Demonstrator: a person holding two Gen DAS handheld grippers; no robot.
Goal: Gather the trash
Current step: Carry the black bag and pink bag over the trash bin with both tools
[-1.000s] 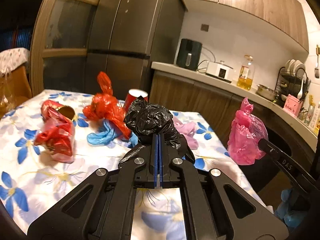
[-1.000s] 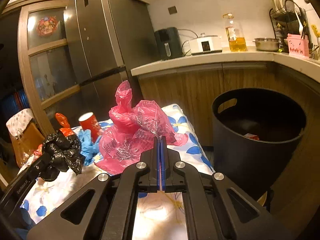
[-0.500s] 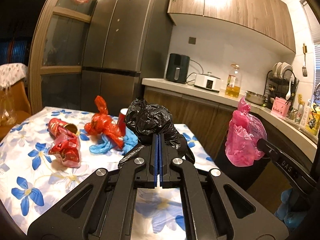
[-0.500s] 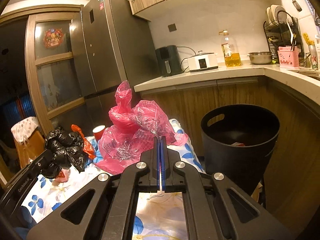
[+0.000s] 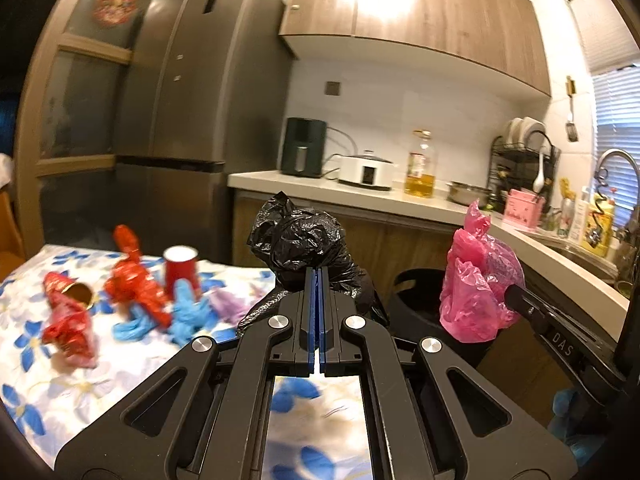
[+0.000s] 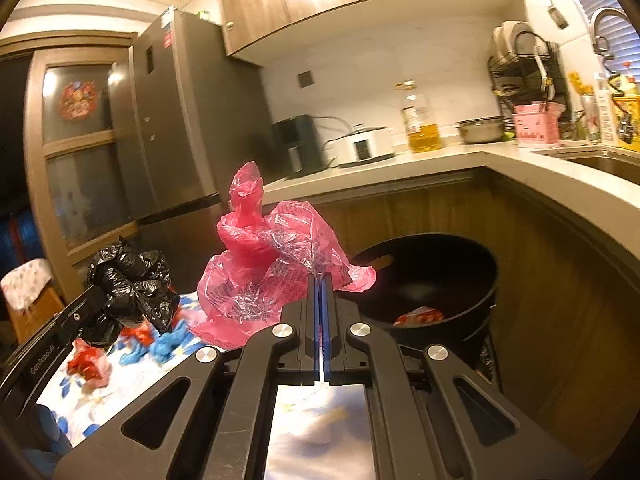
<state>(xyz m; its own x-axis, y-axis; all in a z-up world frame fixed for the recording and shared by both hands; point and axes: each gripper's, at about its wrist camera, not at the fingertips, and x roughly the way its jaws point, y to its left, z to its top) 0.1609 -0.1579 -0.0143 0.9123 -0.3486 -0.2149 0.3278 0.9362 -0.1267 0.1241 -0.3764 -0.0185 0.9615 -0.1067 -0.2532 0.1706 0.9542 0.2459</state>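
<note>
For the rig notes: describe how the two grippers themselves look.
Both the left gripper and the right gripper are matte black frames with triangular cut-outs, silver round bolts and blue finger pads. White lettering runs along each one's side. No cables or sleeves show.

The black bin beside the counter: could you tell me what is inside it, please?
In the right wrist view, the black bin holds one piece of red-and-white wrapper at its bottom. The pink bag and the right gripper cover its near-left part, so anything there is hidden.

bin [image 6: 476, 276] right of the table [image 5: 120, 364] (below the counter [image 6: 520, 156]), wrapper [image 6: 418, 315] inside the bin
</note>
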